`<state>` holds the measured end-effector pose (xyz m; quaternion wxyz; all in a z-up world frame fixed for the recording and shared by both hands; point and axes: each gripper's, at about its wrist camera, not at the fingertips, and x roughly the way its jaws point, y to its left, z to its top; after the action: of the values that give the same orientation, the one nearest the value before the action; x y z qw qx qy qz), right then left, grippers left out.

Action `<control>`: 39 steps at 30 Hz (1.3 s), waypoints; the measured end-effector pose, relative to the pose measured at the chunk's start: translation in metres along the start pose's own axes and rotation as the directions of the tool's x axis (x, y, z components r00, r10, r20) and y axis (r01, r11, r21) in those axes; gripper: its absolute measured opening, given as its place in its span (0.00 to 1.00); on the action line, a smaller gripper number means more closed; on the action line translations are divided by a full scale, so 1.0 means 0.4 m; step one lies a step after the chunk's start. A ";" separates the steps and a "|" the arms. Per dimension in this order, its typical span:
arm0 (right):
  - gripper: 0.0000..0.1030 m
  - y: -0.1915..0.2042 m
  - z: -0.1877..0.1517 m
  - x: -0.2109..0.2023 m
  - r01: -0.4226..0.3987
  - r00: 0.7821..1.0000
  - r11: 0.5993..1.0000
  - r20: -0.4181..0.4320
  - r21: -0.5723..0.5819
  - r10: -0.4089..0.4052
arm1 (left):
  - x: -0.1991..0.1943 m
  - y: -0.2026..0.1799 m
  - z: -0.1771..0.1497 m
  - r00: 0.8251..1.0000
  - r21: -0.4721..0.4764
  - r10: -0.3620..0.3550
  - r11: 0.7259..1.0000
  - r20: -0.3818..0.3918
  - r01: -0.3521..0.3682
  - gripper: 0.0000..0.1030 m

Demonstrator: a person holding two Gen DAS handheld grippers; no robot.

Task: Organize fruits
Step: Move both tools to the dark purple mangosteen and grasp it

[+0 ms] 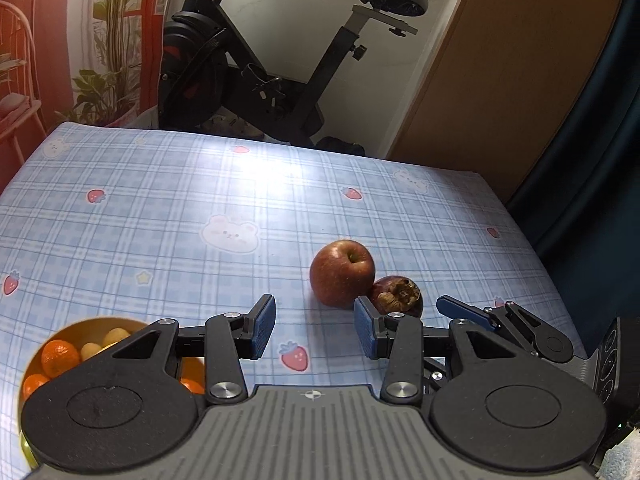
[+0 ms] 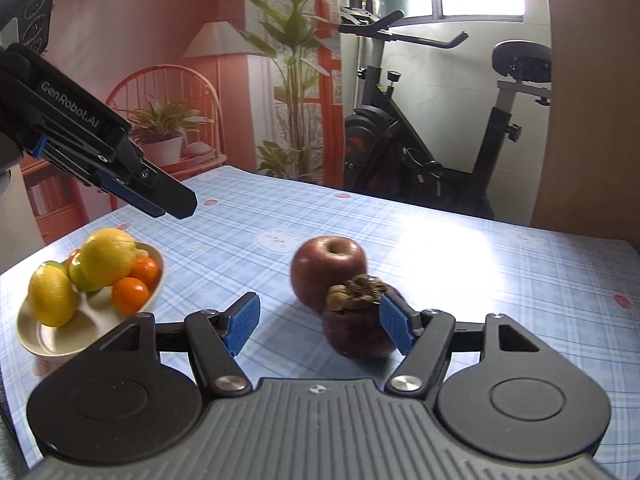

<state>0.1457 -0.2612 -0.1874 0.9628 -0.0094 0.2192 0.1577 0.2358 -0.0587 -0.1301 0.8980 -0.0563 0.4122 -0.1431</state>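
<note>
So far, done: lemons and oranges sit in the bowl [image 2: 60, 340].
Left to do: apple [image 2: 329, 270] and mangosteen [image 2: 360, 320] touch on the tablecloth [image 2: 480, 280].
Jaws: my left gripper [image 1: 315, 328] and right gripper [image 2: 319, 322] both gape, empty.

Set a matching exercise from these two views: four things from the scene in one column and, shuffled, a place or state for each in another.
Things:
1. apple
2. mangosteen
3. lemons
4. left gripper

Places or states:
A. in the bowl
B. on the cloth, just behind the dark fruit
C. in the air above the bowl, empty
D. nearest the right gripper, by one of its fingers

Pairs: 1-B, 2-D, 3-A, 4-C
</note>
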 end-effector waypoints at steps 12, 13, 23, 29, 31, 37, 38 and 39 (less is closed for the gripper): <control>0.67 -0.057 -0.021 0.068 0.000 0.998 1.000 -0.069 0.008 0.001 | 0.164 -0.104 0.041 0.997 0.022 -0.057 0.998 -0.054 0.058 0.44; 0.68 -0.061 -0.023 0.074 -0.008 0.998 1.000 -0.070 0.014 0.009 | 0.174 -0.108 0.040 0.996 0.026 -0.059 0.998 -0.060 0.060 0.44; 0.68 -0.064 -0.020 0.116 -0.065 0.991 0.998 -0.119 0.020 0.067 | 0.236 -0.134 0.044 0.991 0.045 -0.078 0.995 -0.109 0.084 0.44; 0.63 -0.076 -0.016 0.126 -0.069 0.991 0.996 -0.114 0.062 0.075 | 0.251 -0.146 0.038 0.988 0.067 -0.084 0.993 -0.127 0.093 0.44; 0.63 -0.076 -0.016 0.126 -0.068 0.991 0.996 -0.114 0.063 0.075 | 0.254 -0.145 0.036 0.988 0.069 -0.083 0.993 -0.129 0.093 0.43; 0.63 -0.082 -0.020 0.113 -0.083 0.990 0.992 -0.108 0.091 0.093 | 0.258 -0.150 0.032 0.986 0.078 -0.088 0.992 -0.143 0.099 0.43; 0.63 -0.082 -0.022 0.110 -0.087 0.989 0.991 -0.108 0.099 0.098 | 0.261 -0.149 0.032 0.985 0.076 -0.087 0.992 -0.150 0.100 0.43; 0.63 -0.082 -0.024 0.106 -0.095 0.988 0.989 -0.107 0.111 0.107 | 0.263 -0.146 0.031 0.984 0.075 -0.087 0.992 -0.156 0.099 0.43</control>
<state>0.1880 -0.2805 -0.2160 0.9388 0.0435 0.2815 0.1937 0.2981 -0.1465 -0.1855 0.8578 -0.0275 0.4702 -0.2057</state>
